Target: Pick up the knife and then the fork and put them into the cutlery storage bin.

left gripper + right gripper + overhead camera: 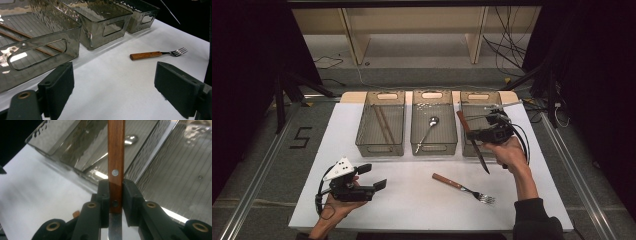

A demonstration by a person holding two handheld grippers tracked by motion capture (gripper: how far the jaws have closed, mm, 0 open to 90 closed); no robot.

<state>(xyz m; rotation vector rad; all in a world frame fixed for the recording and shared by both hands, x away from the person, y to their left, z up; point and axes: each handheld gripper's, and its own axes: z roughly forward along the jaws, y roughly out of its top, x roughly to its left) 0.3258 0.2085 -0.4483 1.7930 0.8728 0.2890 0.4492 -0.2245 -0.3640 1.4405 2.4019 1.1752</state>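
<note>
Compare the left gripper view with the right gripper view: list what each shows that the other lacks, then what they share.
Left gripper view: the fork lying on the white table, the chopsticks in the nearest bin, and the left gripper open, its fingers wide apart.
Right gripper view: the right gripper shut on the knife by its wooden handle, and a spoon in the middle bin.
Both: the table and the bins.
</note>
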